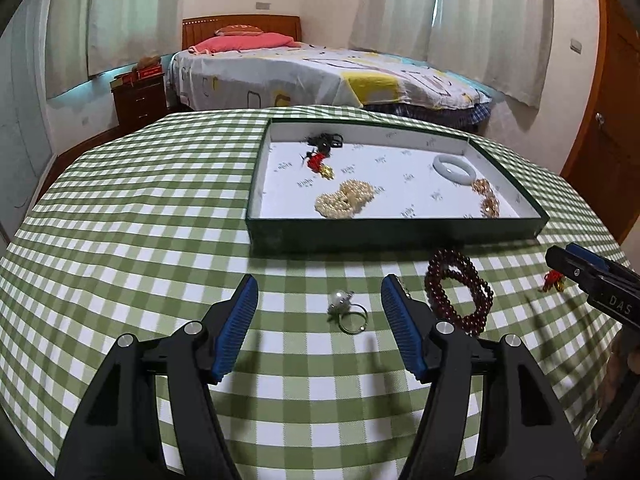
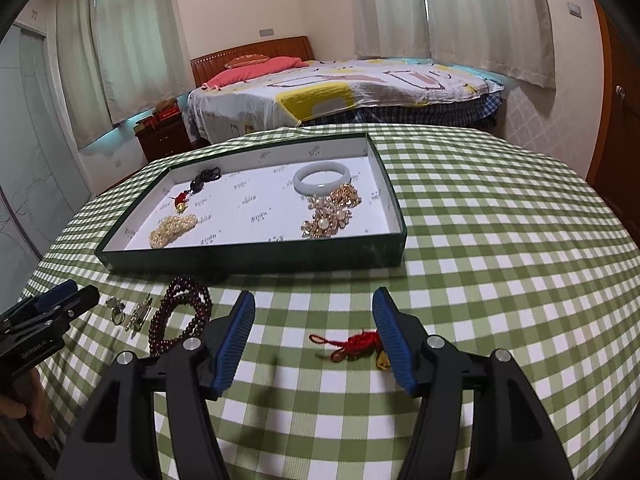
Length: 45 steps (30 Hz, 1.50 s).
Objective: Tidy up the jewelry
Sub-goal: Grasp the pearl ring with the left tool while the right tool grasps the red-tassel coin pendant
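A pearl ring [image 1: 347,309] lies on the checked cloth between the fingers of my open left gripper [image 1: 319,286]. A dark red bead bracelet [image 1: 460,294] lies just right of it, also in the right wrist view [image 2: 182,316]. A red knot charm [image 2: 352,345] lies between the fingers of my open right gripper [image 2: 314,302], close to the right finger. The green tray [image 1: 394,233] holds a pearl strand [image 1: 345,199], a white bangle [image 1: 455,168], gold brooches [image 2: 330,212] and a red and black charm [image 1: 320,156].
A small silver clip [image 2: 138,314] lies between the ring [image 2: 116,309] and the bracelet. The round table [image 2: 520,240] has a green checked cloth. A bed [image 1: 320,76] and a nightstand [image 1: 140,100] stand beyond the table.
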Motion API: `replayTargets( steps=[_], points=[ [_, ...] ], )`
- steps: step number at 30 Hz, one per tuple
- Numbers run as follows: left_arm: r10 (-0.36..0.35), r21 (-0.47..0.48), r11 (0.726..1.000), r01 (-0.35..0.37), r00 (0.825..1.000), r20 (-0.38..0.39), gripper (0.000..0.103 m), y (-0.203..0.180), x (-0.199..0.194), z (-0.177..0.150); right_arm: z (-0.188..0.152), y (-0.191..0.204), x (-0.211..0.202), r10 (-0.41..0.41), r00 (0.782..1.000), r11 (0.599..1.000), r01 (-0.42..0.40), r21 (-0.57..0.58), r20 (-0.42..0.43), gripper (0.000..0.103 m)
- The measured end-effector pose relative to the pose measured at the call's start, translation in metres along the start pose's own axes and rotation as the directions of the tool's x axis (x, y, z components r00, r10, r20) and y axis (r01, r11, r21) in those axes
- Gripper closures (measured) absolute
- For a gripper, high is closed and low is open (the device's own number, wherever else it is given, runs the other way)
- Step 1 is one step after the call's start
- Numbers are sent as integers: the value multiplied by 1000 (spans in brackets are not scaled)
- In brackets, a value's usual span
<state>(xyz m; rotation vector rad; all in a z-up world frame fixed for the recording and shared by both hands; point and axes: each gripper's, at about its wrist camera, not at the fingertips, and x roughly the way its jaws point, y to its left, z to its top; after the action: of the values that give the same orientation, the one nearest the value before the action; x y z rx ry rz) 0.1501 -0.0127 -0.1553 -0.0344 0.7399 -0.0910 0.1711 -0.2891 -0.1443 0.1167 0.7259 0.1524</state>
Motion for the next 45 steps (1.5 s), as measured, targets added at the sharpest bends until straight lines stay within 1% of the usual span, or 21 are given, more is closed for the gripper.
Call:
replayTargets(
  steps=[7, 10, 11, 13, 15, 18, 21, 24, 28, 33, 41, 45],
  points=[
    [-18, 1, 1000, 18, 999, -49, 42, -6, 14, -4, -8, 1, 1, 8, 1000, 1000, -8, 2, -7, 43],
    [-29, -3, 1000, 29, 997, -70, 48, -7, 21, -2, -9, 1, 3, 12, 1000, 1000, -11, 3, -14, 43],
    [-34, -6, 999, 33, 996, -78, 52, -8, 23, -1, -9, 1, 4, 12, 1000, 1000, -12, 3, -16, 43],
    [-43, -18, 999, 42, 994, -99, 56, -7, 29, 0, -10, 2, 5, 13, 1000, 1000, -13, 4, -19, 43],
    [-38, -26, 999, 35, 992, -118, 64, -5, 34, 1, -10, 2, 5, 14, 1000, 1000, -14, 4, -21, 43],
    [-25, -20, 1000, 23, 992, -124, 70, -2, 34, 1, -10, 2, 6, 14, 1000, 1000, -13, 5, -21, 43],
    [-18, -24, 1000, 15, 991, -131, 71, 4, 32, 0, -10, 1, 6, 16, 1000, 1000, -15, 9, -22, 43],
    [-28, -48, 999, 22, 991, -130, 71, 9, 29, 0, -10, 2, 6, 18, 1000, 1000, -18, 10, -21, 43],
    [-38, -32, 999, 35, 992, -122, 71, 5, 30, 3, -11, 2, 6, 19, 1000, 1000, -19, 9, -24, 43],
    [-48, -25, 999, 46, 990, -131, 82, 5, 34, 2, -11, 2, 6, 18, 1000, 1000, -18, 9, -23, 43],
    [-54, -15, 999, 52, 992, -118, 84, 6, 32, 1, -12, 2, 6, 18, 999, 1000, -17, 8, -28, 43],
    [-49, -7, 999, 48, 994, -96, 84, 7, 25, 4, -11, 3, 6, 19, 999, 1000, -19, 6, -29, 43]
  ],
)
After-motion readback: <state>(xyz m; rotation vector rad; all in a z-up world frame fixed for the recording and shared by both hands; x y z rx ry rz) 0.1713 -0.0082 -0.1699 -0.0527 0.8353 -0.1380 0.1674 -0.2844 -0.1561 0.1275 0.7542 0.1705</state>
